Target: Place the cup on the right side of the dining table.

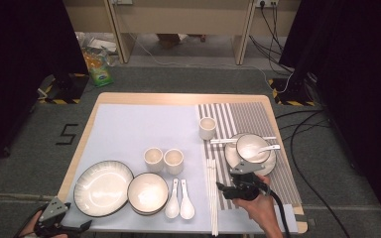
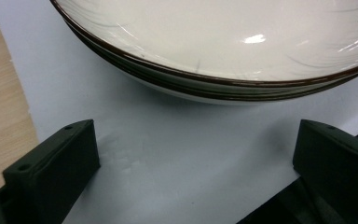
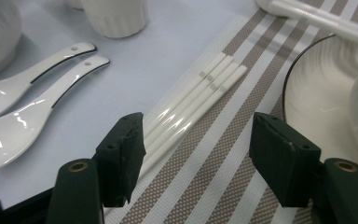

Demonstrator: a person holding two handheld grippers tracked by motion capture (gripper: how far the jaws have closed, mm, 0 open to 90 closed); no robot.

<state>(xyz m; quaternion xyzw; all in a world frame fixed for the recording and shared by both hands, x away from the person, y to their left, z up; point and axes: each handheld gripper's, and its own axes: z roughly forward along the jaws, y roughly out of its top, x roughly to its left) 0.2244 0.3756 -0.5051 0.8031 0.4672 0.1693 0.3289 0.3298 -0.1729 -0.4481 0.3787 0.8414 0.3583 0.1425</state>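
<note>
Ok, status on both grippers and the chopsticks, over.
Right gripper open, low over the white chopsticks, nothing held. Left gripper open, empty, facing the big plate. Chopsticks flat on the mat edge; set plate close alongside.

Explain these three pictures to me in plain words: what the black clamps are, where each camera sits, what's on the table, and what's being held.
A person sits at the table with a hand-held, two-jawed grasping tool in each hand. The high view looks down from above: the left tool rests near the big plate, the right tool hovers beside the white chopsticks. The other two pictures come from cameras riding on each tool, looking along its black jaws. The left one faces the plate's rim; the right one looks at the chopsticks. Also laid out are two spoons, a bowl, cups and a striped mat. Both tools are open and hold nothing.
</note>
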